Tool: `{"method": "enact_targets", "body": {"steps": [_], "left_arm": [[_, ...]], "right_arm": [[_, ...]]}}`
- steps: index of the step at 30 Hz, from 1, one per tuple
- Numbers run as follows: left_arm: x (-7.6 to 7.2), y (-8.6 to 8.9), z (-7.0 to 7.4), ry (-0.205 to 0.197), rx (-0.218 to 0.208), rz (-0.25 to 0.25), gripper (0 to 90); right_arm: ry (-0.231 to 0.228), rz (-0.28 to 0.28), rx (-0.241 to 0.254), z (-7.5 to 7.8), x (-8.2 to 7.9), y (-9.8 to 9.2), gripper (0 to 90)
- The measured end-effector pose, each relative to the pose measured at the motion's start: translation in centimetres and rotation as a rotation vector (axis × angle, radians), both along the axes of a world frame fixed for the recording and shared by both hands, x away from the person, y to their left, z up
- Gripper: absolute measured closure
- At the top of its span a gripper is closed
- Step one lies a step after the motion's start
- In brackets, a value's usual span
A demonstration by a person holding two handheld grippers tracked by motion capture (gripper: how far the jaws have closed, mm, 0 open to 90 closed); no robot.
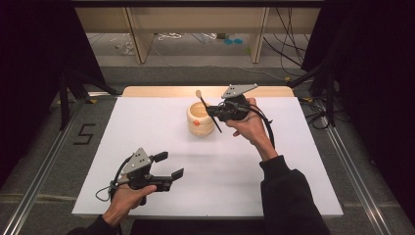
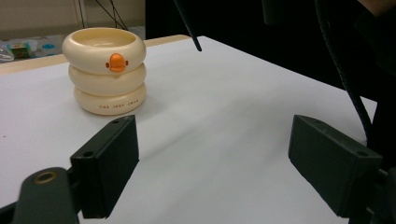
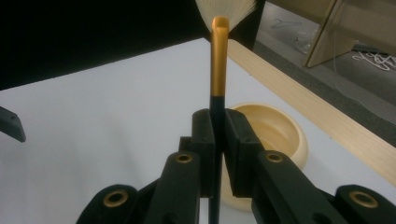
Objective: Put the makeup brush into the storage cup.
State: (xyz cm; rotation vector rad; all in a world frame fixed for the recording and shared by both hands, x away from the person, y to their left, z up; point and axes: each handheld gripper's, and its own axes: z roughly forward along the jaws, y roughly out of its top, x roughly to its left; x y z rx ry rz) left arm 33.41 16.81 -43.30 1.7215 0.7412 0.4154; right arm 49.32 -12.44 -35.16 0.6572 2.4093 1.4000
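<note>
Brush (image 3: 218, 60) clamped upright in the right hand-held gripper (image 1: 219, 111), poised just beside the cream cup (image 1: 200, 119) at the far middle of the white desk (image 1: 147, 127). The handle's dark tip could catch the rim and tip the cup, or the thin handle could slip between the pinching jaws. What the cup holds cannot be made out. The left hand-held gripper (image 1: 169, 165) waits at the near edge, jaws wide and empty.

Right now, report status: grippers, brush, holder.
Right gripper shut on brush, bristles up, above cream ringed holder. Left gripper open, empty, low over white table. Nothing blocking the holder.
</note>
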Motion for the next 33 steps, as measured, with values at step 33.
{"method": "enact_targets", "body": {"steps": [33], "left_arm": [[-0.1,-0.1,0.0,0.025,-0.021,-0.004,15.8]], "right_arm": [[-0.018,-0.072,0.118,-0.7,2.3,0.1,83.4]]}}
